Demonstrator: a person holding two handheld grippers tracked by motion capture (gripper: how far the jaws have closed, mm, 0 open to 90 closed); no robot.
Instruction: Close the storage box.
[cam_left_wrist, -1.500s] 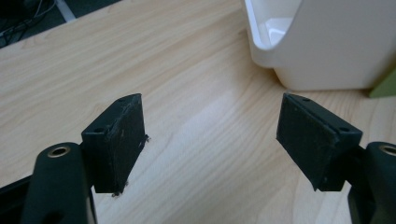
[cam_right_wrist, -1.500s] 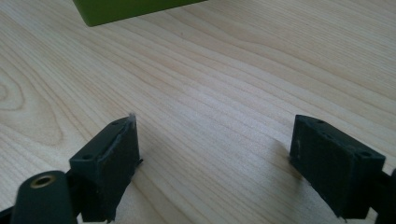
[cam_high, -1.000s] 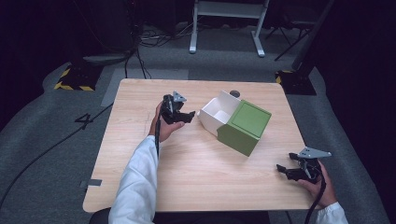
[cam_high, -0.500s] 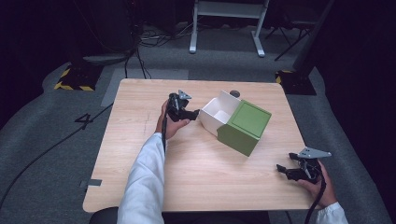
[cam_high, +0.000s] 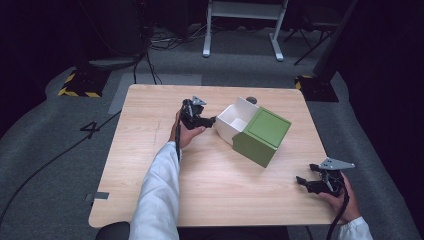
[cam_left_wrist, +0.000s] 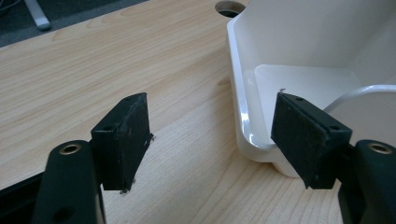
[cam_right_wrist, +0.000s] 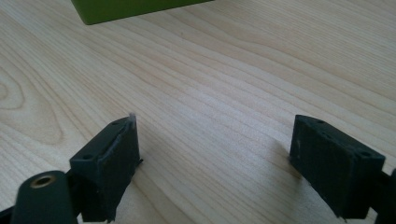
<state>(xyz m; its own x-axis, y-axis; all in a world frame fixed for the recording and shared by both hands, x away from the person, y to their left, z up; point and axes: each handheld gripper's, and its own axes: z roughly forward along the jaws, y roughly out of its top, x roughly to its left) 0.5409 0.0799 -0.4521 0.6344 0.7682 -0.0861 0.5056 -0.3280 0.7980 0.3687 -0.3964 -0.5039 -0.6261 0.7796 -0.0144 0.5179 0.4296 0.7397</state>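
A white open box with a green lid hinged open to its right stands on the wooden table. My left gripper is open at the box's left wall. In the left gripper view one jaw hangs over the inside of the white box, the other over the table, so the gripper straddles the near wall corner. A thin white cable or cord lies inside the box. My right gripper rests open near the table's front right corner, with bare wood between its jaws.
A round cable hole sits in the table behind the box. The green lid's edge appears at the top of the right gripper view. Black cables and a stand's white legs lie on the grey floor beyond the table.
My left gripper has moved right toward the white box and now has its jaws around the box's left wall. The right gripper has stayed still.
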